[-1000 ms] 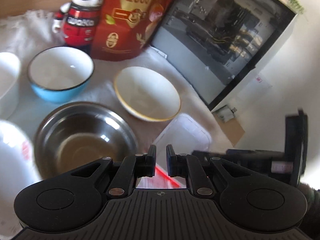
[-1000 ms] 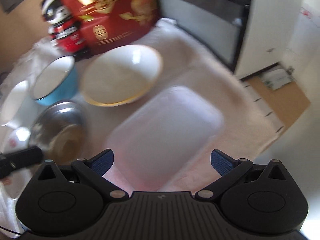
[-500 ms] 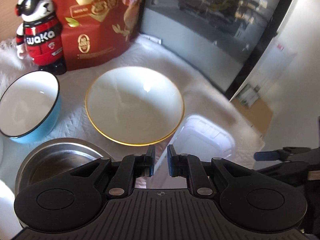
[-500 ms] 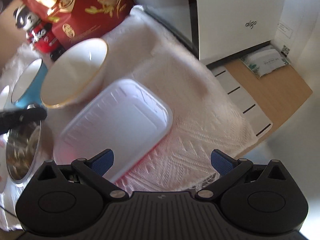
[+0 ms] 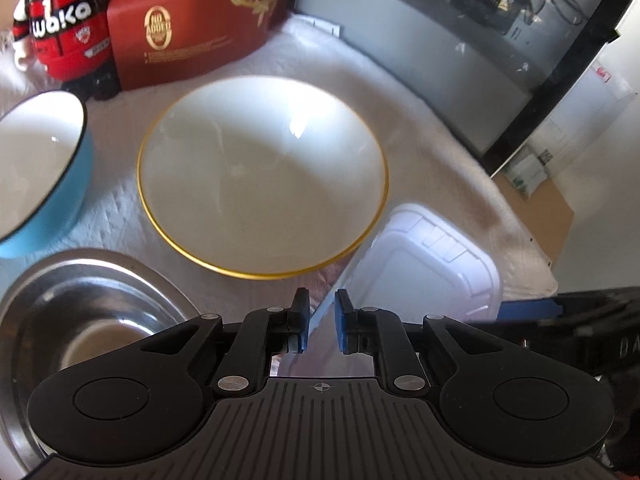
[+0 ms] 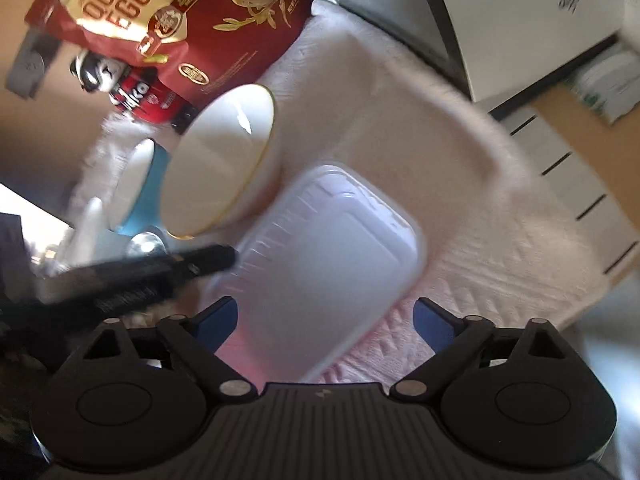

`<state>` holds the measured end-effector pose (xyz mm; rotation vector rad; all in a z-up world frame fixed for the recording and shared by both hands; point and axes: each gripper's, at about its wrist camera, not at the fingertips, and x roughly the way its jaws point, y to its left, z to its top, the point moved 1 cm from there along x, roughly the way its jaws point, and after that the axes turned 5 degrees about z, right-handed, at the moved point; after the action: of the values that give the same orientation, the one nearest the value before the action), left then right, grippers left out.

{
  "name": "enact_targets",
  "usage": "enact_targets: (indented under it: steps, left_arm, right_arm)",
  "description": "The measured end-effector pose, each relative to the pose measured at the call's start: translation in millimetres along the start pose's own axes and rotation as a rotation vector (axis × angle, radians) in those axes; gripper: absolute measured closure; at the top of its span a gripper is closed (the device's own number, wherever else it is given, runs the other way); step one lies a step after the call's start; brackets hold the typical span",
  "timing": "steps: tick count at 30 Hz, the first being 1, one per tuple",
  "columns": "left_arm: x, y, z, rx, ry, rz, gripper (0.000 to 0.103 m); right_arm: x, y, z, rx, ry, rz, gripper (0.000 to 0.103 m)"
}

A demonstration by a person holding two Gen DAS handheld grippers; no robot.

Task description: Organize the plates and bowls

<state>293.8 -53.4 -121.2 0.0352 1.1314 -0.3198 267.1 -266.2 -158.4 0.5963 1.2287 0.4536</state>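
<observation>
A white bowl with a gold rim (image 5: 262, 176) sits on the white cloth just ahead of my left gripper (image 5: 322, 318), whose jaws stand nearly shut with a narrow gap and hold nothing. A blue bowl (image 5: 38, 168) is at its left and a steel bowl (image 5: 84, 312) at the near left. A white plastic tray (image 5: 436, 268) lies at the right. In the right wrist view my right gripper (image 6: 326, 320) is open wide over the tray (image 6: 332, 248), with the gold-rimmed bowl (image 6: 220, 160) and blue bowl (image 6: 140, 184) beyond.
A red quail-egg bag (image 5: 188, 16) and a panda figure (image 5: 60, 24) stand at the back. A glass-sided computer case (image 5: 460, 40) borders the cloth at the right. The table edge drops off at the right (image 6: 560, 208). The left gripper's finger (image 6: 160, 268) crosses the right view.
My left gripper has moved forward toward the gold-rimmed bowl and its jaws have parted slightly. My right gripper has tilted and come lower over the white tray, still open.
</observation>
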Motion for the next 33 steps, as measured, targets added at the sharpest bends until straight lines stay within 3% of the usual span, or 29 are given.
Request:
enact_targets:
  steps: [3, 7, 11, 16, 22, 26, 30, 33]
  left_arm:
    - [7.2, 1.7, -0.7, -0.056, 0.026, 0.0, 0.082]
    - [12.9, -1.8, -2.5, -0.148, 0.053, -0.051, 0.081]
    - [20.8, -14.3, -2.0, -0.209, 0.065, -0.138, 0.081]
    - [17.8, -20.8, -1.6, -0.247, 0.048, -0.175, 0.081]
    - [-42.4, 5.4, -17.3, -0.279, -0.067, -0.145, 0.081]
    - [-100.1, 48.5, -46.1, -0.372, -0.182, -0.046, 0.081]
    - [-137.4, 106.2, -75.1, -0.523, -0.279, 0.18, 0.081]
    - [-141.6, 130.1, -81.7, -0.537, -0.291, 0.254, 0.081]
  right_arm:
    - [2.5, -6.1, 7.6, 0.008, 0.012, 0.017, 0.019]
    - [-1.5, -8.4, 19.8, -0.008, -0.01, 0.042, 0.019]
    - [-9.6, -11.0, 35.5, -0.083, -0.083, -0.041, 0.019]
    - [-4.6, -26.3, 50.4, -0.1, -0.092, -0.122, 0.019]
    - [-2.4, -0.7, 33.5, -0.307, -0.18, -0.282, 0.016]
    - [-8.2, 26.7, 21.4, -0.423, -0.238, -0.299, 0.012]
    - [-7.9, 56.0, 14.1, -0.425, -0.243, -0.168, 0.011]
    - [12.2, 84.3, 4.6, -0.435, -0.175, -0.087, 0.011]
